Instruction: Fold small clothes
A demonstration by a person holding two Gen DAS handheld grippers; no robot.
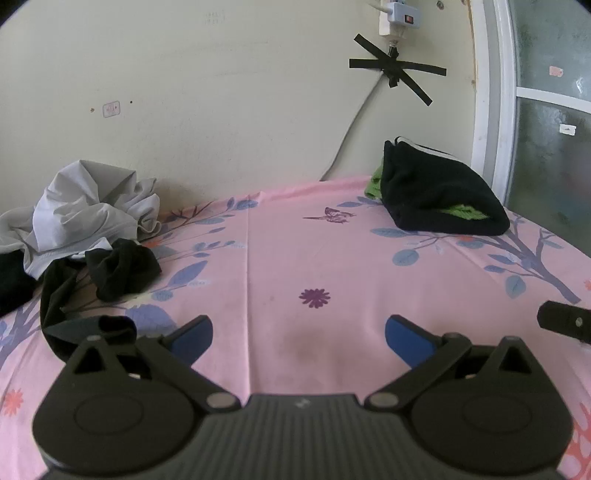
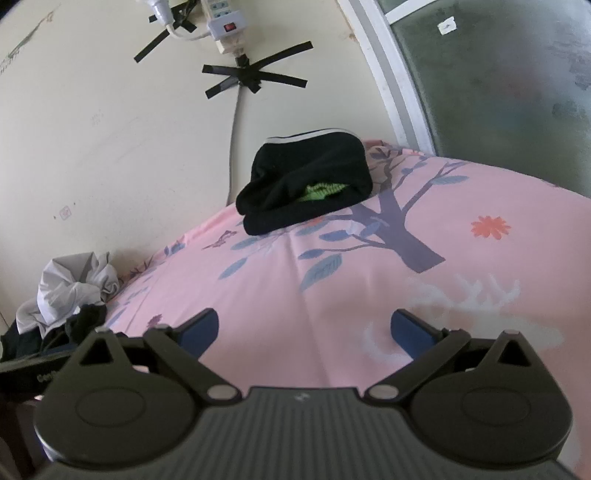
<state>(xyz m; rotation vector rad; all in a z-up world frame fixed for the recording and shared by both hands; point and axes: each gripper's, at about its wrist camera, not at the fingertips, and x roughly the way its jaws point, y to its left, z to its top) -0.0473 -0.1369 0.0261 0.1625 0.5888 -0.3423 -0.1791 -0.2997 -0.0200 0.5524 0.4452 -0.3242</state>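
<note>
The left gripper [image 1: 298, 338] hovers low over the pink floral bedsheet [image 1: 314, 258], its blue-padded fingers spread wide with nothing between them. The right gripper [image 2: 304, 332] sits the same way — fingers parted, empty, over bare sheet. A black part of the right tool shows at the right edge of the left wrist view, well apart from the left fingers.

The unfolded clothes lie at the left side of the bed against the wall: a crumpled grey-white garment [image 1: 88, 206] heaped up, with a bunched black garment [image 1: 122, 269] just in front of it and touching it. A black strap-like piece of cloth [image 1: 62, 325] trails from that heap toward the left gripper, its end lying just beside the left finger. In the right wrist view the same heap [image 2: 70, 291] sits at the far left, near the sheet's edge.

At the far right corner, near the window frame [image 1: 491, 110], rests a folded stack of black clothes [image 1: 439, 195] with a green item [image 1: 467, 214] showing between its layers; it stands near the wall, beside the grey cable [image 1: 351, 125] that runs down from a taped power strip [image 2: 225, 26].

Between heap and stack the sheet lies flat and open — a wide stretch ahead of both grippers, crossed only by a faint crease.
</note>
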